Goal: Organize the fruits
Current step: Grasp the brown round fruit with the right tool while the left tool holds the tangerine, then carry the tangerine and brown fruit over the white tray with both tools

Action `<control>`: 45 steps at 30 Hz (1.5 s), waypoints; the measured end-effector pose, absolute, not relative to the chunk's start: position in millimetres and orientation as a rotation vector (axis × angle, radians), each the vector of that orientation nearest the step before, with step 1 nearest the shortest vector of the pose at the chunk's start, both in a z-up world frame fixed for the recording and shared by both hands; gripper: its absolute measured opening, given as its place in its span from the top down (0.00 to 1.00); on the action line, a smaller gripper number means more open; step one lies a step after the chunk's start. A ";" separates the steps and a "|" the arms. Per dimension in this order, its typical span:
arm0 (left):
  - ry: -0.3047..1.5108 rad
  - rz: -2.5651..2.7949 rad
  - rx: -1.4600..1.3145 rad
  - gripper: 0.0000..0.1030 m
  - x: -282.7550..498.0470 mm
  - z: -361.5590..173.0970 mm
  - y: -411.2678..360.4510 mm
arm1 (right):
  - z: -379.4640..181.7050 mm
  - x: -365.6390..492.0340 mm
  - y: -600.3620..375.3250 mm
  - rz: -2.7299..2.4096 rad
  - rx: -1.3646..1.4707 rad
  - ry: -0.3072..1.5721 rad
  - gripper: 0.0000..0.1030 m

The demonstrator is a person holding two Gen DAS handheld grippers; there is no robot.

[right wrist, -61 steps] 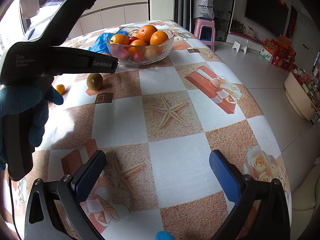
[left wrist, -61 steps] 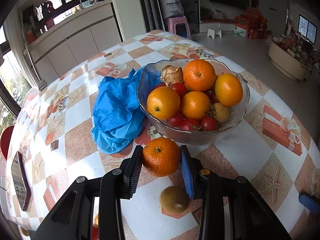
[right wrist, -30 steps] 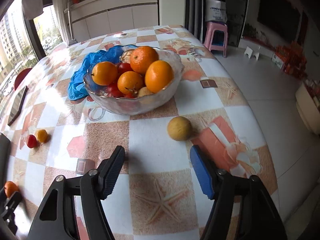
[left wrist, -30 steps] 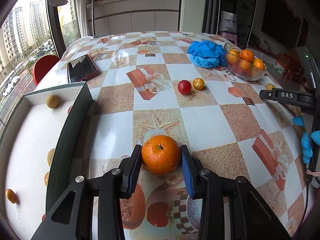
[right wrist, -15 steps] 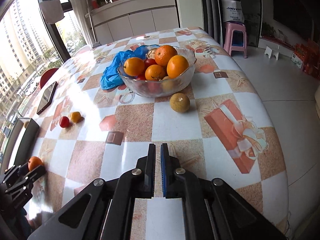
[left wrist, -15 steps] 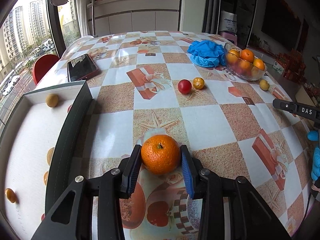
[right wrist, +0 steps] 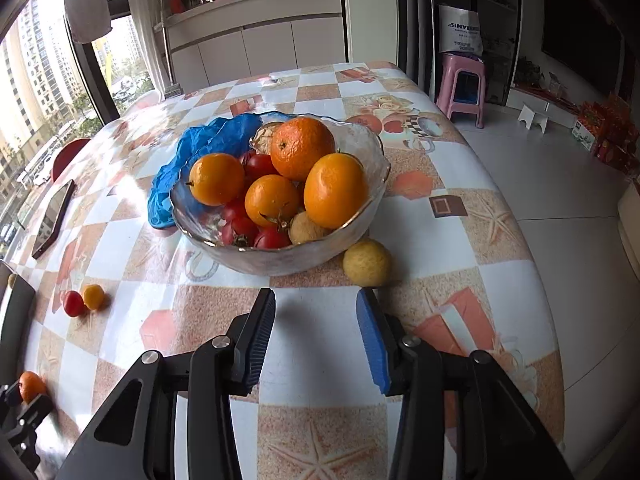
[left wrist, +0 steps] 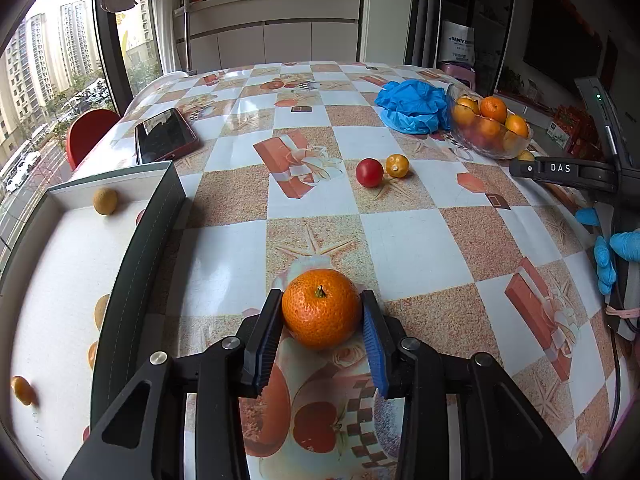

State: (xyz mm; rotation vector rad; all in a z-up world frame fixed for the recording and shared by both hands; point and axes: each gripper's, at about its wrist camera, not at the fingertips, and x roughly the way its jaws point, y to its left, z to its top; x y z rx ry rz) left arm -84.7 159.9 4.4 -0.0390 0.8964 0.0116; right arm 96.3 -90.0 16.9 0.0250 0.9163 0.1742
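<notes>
Round table under a glossy checkered cloth printed with gift boxes and starfish (left wrist: 404, 236) fills both views. White open box with dark walls (left wrist: 140, 240) sits at the table edge, 9 o'clock in the left wrist view, a few small yellow and orange fruits loose inside. Crumpled blue plastic bag (right wrist: 208, 148) lies against the 10 o'clock side of the clear glass bowl (right wrist: 360, 148), touching it. Bowl holds a heap of oranges, red cherry tomatoes and a small tan fruit. Dark phone in a red case (left wrist: 164, 140) lies flat at 11 o'clock from the box. Left gripper (left wrist: 322, 336): blue pads pinching a pebbly orange mandarin (left wrist: 321, 308) from both sides, low over the cloth just right of the box wall; can't tell if the fruit touches the cloth. Right gripper (right wrist: 316, 336): jaws opening, nothing between them, aimed at the cloth in front of the bowl. Pale yellow round fruit (right wrist: 367, 263) rests on the cloth at the bowl's 5 o'clock, against its base, just past the right pad tip. Red cherry tomato (left wrist: 369, 172) and small orange-yellow fruit (left wrist: 397, 165) sit touching mid-table, well apart from bowl and box. Blue-gloved hand (left wrist: 612, 256) grips the right tool at 3 o'clock in the left view.
</notes>
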 end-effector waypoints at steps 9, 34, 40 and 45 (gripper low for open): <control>0.896 0.012 -0.039 0.62 -84.9 4.2 159.9 | 25.6 72.0 -93.8 0.233 0.055 0.887 0.97; 0.897 0.023 -0.033 0.62 -85.3 4.3 158.6 | 16.1 108.1 -99.2 0.287 -0.092 0.911 0.73; 0.897 0.020 -0.039 0.62 -85.2 4.1 159.5 | 25.3 73.8 -98.3 0.318 -0.005 0.929 0.73; 0.897 0.015 -0.050 0.62 -85.0 4.0 161.1 | 30.3 18.2 -82.2 0.384 0.064 0.947 0.73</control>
